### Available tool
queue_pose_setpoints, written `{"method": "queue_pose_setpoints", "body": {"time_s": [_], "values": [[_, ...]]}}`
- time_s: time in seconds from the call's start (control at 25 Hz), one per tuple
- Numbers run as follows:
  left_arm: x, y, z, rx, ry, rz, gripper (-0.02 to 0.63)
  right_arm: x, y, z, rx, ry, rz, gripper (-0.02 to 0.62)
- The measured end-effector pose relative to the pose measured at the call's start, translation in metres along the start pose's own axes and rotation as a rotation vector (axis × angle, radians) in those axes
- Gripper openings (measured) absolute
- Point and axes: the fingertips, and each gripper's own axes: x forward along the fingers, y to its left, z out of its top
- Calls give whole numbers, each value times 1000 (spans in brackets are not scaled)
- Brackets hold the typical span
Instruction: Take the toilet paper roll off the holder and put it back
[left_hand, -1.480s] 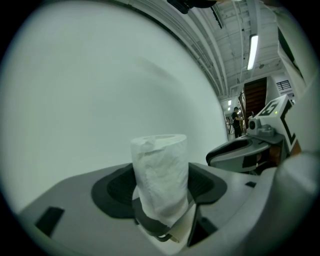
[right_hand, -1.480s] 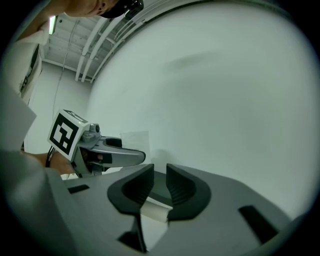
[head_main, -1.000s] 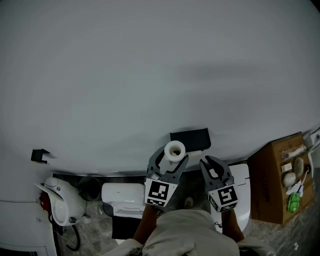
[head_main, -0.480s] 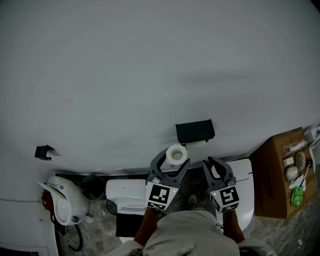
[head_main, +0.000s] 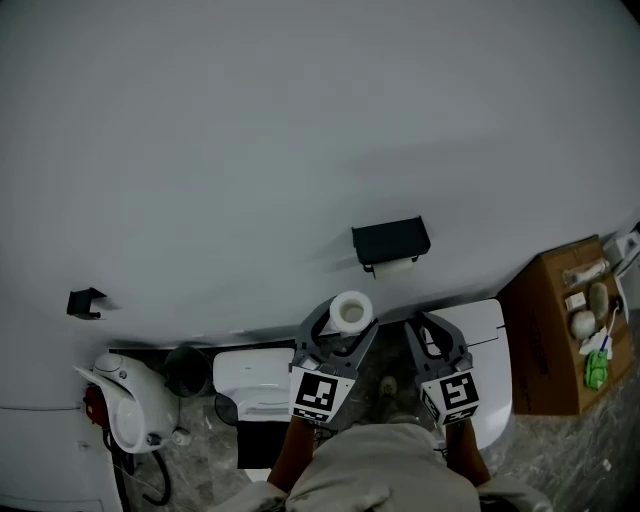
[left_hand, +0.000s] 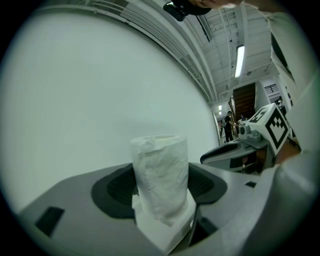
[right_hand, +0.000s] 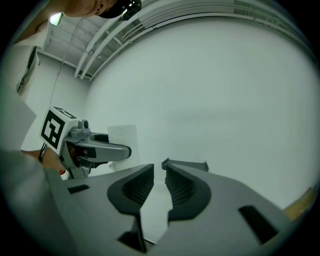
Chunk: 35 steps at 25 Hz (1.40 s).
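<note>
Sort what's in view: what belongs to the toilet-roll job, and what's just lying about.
Job: roll, clamped in the left gripper; holder on the wall; right gripper, empty.
Lying about: cardboard box with odds and ends; wall bracket at far left; white appliance on the floor.

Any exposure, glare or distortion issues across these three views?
Head view: dim and underexposed, base of the grey wall bowed by the lens, a soft shadow band above the black wall-mounted holder. Left gripper view: strong fisheye with black corners, white toilet paper roll sharp, ceiling strip light blown out. Right gripper view: same fisheye, even flat light on the wall.
</note>
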Motion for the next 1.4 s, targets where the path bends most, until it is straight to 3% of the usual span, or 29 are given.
{"method": "queue_pose_setpoints", "body": {"time_s": [0.68, 1.4], "values": [[1, -9, 0, -7, -8, -16, 313, -9, -3, 1, -5, 0, -14, 74], [94, 22, 7, 3, -9, 12, 313, 50, -71, 6, 12, -7, 17, 74]]}}
